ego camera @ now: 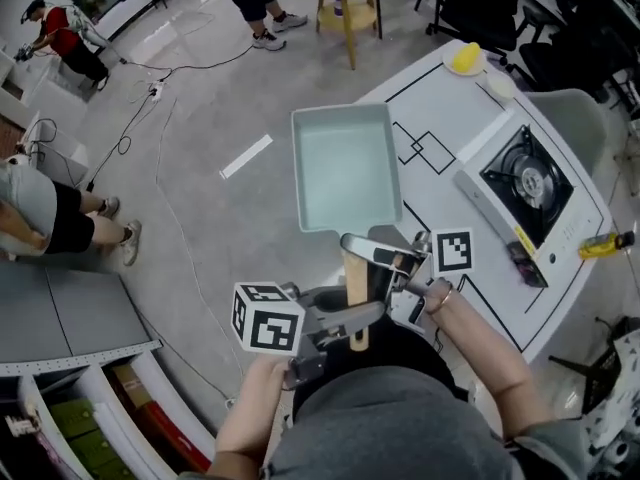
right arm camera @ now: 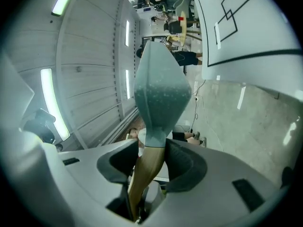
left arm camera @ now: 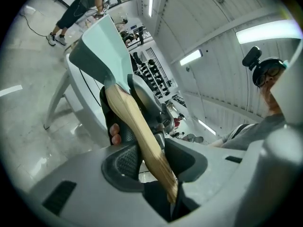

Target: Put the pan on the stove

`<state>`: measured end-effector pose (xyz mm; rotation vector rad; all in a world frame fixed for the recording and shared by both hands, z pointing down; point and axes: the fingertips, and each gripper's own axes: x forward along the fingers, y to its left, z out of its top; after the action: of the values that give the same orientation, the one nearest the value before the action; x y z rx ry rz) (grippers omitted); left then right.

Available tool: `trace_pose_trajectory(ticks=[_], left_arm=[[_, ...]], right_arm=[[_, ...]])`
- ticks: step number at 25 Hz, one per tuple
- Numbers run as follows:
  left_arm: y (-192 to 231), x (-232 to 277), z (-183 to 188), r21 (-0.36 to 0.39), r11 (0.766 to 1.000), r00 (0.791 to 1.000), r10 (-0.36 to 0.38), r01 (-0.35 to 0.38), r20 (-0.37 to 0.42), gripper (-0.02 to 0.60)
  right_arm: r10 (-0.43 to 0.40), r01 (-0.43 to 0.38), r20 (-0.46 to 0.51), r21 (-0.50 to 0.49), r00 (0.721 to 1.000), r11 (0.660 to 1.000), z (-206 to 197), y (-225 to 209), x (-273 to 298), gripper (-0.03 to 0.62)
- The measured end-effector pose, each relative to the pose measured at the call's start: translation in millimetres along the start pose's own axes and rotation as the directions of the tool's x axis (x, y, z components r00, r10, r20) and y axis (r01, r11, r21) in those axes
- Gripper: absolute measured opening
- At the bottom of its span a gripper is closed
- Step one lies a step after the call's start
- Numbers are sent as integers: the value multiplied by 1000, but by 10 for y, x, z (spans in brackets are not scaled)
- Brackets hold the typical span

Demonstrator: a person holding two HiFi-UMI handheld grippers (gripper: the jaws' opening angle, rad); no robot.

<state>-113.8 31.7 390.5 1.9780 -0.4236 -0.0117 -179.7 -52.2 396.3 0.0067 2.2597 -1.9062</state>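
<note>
**pan lifted, not yet at the stove**

the grey floor is taking up most of the head view, with cables running over it and people standing at its far edges. the white table, marked with black lines, is filling the right side. on it the stove is sitting near the table's right edge, and its burner is showing bare, with nothing resting on it.

the pan, a pale rectangular one, is hanging in the air over the floor, just beside the table's left edge and well apart from the stove. it is looking empty and roughly level. its wooden handle is pointing back toward the person.

both tools are sharing that handle. the left gripper is clamping the handle near its free end; in the left gripper view the jaws are standing fairly wide, with the wood running between the pads. the right gripper is gripping closer to the pan's body, and the right gripper view is showing the handle wedged between its pads just below the pan's neck.

judging from this, the pick-up is done and the carry is under way. what is remaining is the swing across the table to the right, centring over the burner, lowering, and letting go.
</note>
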Motion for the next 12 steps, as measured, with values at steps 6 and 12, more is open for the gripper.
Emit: trace_pose_trajectory(ticks=[6, 12], left_arm=[[-76, 555, 137, 22, 995, 986, -89, 93, -141, 144], [-175, 1101, 209, 34, 980, 940, -176, 194, -292, 144]], right_arm=[[-33, 37, 175, -22, 984, 999, 441, 34, -613, 176], [-66, 88, 352, -46, 934, 995, 796, 82, -1282, 176]])
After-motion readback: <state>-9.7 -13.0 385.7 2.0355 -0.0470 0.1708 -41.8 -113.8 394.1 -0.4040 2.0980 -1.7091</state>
